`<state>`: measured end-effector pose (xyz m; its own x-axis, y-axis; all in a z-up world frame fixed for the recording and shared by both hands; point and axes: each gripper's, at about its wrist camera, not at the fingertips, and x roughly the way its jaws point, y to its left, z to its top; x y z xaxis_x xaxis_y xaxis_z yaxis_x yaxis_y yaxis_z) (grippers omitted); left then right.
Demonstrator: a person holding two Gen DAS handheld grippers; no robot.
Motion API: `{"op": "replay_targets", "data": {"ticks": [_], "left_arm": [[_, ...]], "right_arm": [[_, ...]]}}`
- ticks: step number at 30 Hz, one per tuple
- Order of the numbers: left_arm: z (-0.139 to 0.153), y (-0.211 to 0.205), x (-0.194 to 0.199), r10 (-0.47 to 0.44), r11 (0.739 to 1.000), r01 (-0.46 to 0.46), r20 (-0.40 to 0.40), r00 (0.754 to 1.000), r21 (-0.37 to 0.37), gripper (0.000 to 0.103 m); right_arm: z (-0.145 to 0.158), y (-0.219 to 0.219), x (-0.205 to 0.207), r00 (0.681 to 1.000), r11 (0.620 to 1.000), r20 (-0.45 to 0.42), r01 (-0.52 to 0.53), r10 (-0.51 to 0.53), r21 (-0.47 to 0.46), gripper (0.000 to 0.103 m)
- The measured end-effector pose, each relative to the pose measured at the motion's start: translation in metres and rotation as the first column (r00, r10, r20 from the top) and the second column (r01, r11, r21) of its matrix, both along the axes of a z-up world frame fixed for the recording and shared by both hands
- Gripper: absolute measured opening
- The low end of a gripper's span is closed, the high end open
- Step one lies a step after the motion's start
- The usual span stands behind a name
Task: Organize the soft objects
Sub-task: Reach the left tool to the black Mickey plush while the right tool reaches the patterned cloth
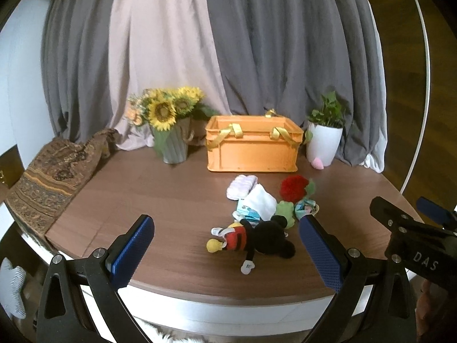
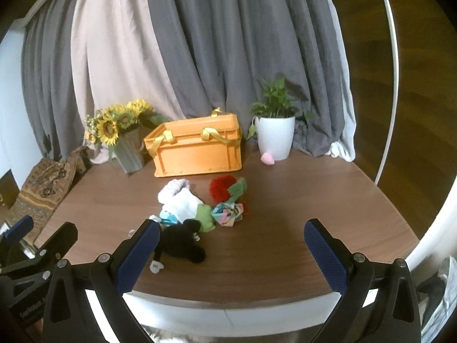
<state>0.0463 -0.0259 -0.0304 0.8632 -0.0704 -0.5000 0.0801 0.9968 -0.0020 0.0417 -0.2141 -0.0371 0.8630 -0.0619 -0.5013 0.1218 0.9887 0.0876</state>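
A pile of soft things lies mid-table in front of an orange crate (image 1: 252, 148) (image 2: 197, 150) with yellow straps. In it are a Mickey plush (image 1: 257, 238) (image 2: 180, 244), a white cloth (image 1: 261, 201) (image 2: 184, 203), a pale striped sock roll (image 1: 241, 185) (image 2: 172, 188), a green frog toy (image 1: 285, 210) (image 2: 204, 217), a red pompom flower (image 1: 294, 187) (image 2: 221, 187) and a patterned scrunchie (image 1: 305, 208) (image 2: 228, 213). My left gripper (image 1: 227, 250) is open above the near edge, Mickey between its fingers' line of sight. My right gripper (image 2: 231, 250) is open, to the right of the pile.
A sunflower vase (image 1: 171, 131) (image 2: 128, 148) stands left of the crate and a white plant pot (image 1: 324, 143) (image 2: 275, 138) to its right, with a pink soft ball (image 1: 317, 163) (image 2: 268, 158) at its base. A patterned cloth (image 1: 54, 177) drapes the left table edge. Curtains hang behind.
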Motion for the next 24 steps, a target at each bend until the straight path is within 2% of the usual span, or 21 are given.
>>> {"op": "replay_targets", "data": {"ticks": [10,14,19,24], "left_arm": [[-0.018,0.004,0.056,-0.01,0.999,0.007,-0.089,0.996,-0.041,0.103],[-0.031,-0.003,0.064,-0.015,0.999,0.012,-0.121,0.993,-0.03,0.103],[-0.049,-0.019,0.079,0.033,0.999,-0.036,-0.177,0.984,-0.014,0.103],[-0.064,-0.034,0.09,0.115,0.993,-0.117,-0.209,0.971,0.0,0.103]], "right_arm": [[-0.013,0.006,0.061,0.998,0.999,-0.056,-0.029,0.027,-0.021,0.103],[-0.02,0.005,0.08,0.997,0.999,-0.069,-0.035,0.034,-0.024,0.103],[-0.033,-0.005,0.109,0.989,0.997,-0.129,-0.074,0.069,-0.032,0.103],[-0.048,-0.016,0.137,0.972,0.984,-0.165,-0.174,0.166,-0.03,0.103]]}}
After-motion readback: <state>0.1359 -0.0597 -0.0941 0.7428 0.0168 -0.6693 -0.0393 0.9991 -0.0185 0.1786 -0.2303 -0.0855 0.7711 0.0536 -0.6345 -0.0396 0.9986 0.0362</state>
